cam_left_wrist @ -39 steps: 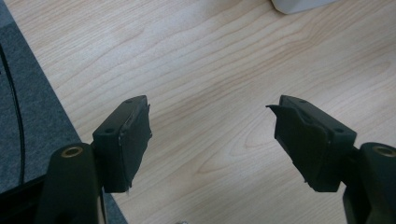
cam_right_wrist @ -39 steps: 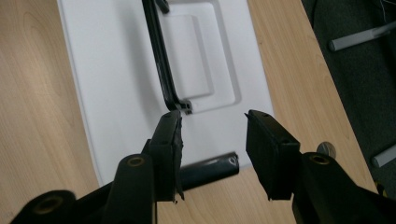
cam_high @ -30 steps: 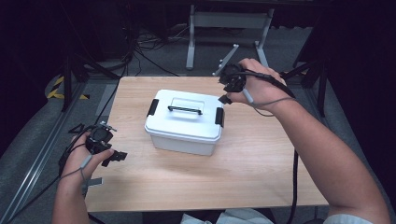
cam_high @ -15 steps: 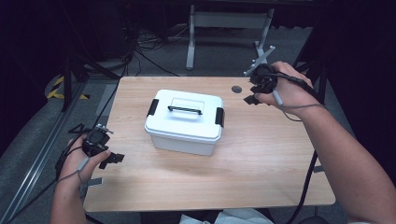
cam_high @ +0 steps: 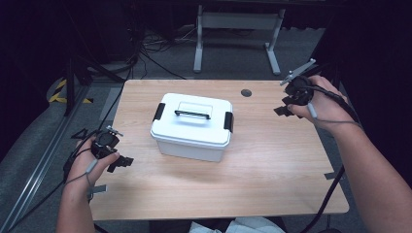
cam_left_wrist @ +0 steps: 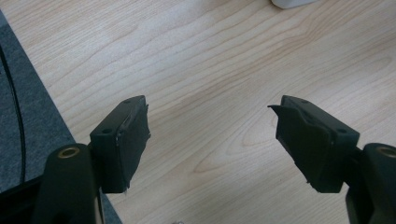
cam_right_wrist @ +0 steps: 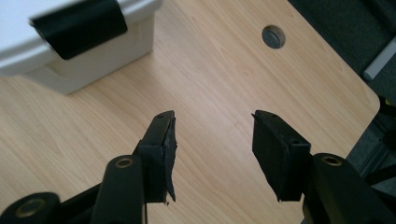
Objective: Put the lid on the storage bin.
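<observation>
**Plainly a latched box, both claws empty**

Centred on the table: a white plastic storage box (cam_high: pixel 192 127), lid on, black carry handle (cam_high: pixel 193 114) lying flat on top, and a black latch on each end, the left latch (cam_high: pixel 158 112) and right latch (cam_high: pixel 228 121) both folded down.

Well apart from the box on either side: left gripper (cam_high: pixel 119 162) low over the near left edge, jaws spread wide with bare wood between them. Right gripper (cam_high: pixel 284 104) out by the far right edge, jaws parted and just now opening further, likewise with nothing between them.

Likely trouble, biggest first:
- Looks light and unsecured, so probably prone to skating across the smooth top if pushed at one end only, with no counter-hold from the other claw.
- Could tip or twist if lifted by the handle off-centre.
- Could jam the lid if one latch is freed and the lid pulled while the other stays clipped.
- Might slip off a latch if met by the jaw tips at an angle, since the clip edge is thin and glossy.
- Might snag a trailing gripper cable on a table corner during a reach.

Around it all: a dim room, grey carpet floor (cam_high: pixel 43 141), a pale metal stand (cam_high: pixel 238 22) beyond the far edge, loose floor cables (cam_high: pixel 145 53), and yellow-black tape (cam_high: pixel 60 92) at the left. Under the work: a light wood-grain table (cam_high: pixel 272 170), and a small round cable hole (cam_high: pixel 246 92) near the far edge.
</observation>
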Motion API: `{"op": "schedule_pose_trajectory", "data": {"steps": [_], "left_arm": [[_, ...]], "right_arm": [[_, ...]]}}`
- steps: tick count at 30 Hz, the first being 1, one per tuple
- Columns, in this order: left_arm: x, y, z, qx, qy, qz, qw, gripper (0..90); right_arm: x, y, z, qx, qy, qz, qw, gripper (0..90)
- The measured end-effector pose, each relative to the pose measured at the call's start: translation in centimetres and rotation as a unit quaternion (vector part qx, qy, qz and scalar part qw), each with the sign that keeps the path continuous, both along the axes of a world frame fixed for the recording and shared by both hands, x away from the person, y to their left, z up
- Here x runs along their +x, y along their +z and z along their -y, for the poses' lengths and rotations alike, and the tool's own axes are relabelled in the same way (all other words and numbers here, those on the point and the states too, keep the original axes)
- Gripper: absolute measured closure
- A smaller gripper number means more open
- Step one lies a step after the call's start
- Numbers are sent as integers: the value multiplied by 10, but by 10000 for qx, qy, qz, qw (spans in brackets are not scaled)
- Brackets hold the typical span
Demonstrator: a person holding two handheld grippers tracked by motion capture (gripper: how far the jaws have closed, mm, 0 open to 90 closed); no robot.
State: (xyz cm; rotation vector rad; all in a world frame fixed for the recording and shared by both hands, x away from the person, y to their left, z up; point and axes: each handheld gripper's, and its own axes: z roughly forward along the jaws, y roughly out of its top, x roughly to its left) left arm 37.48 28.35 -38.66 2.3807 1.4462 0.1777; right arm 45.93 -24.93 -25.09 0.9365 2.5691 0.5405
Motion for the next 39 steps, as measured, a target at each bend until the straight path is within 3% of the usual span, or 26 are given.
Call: {"op": "schedule_pose_trajectory", "data": {"steps": [8, 16, 19, 25, 28, 29, 32, 39], "left_arm": [[0, -1, -3, 12, 103, -2, 9999, 262], [-2, -3, -3, 60, 122, -49, 9999, 262], [0, -5, -1, 77, 87, -58, 9999, 261], [3, -10, 4, 185, 62, -168, 9997, 262], [4, -12, 8, 189, 55, -177, 9996, 262], [5, -13, 10, 286, 22, -215, 9994, 261], [4, -13, 16, 360, 2, -232, 9991, 261], [1, -13, 27, 368, -185, -194, 9990, 252]], "right_arm": [[-2, -29, 36, 51, -337, -120, 9993, 495], [-1, -57, 56, 78, -617, -243, 9978, 467], [-2, -69, 60, 82, -665, -301, 9973, 460], [-5, -96, 67, 80, -710, -135, 9974, 448], [-8, -113, 68, 283, -682, -266, 9969, 443], [-9, -119, 68, 321, -676, -309, 9967, 442], [-11, -132, 65, 286, -646, -317, 9970, 418], [-14, -163, 63, 301, -606, -622, 9958, 404]]}}
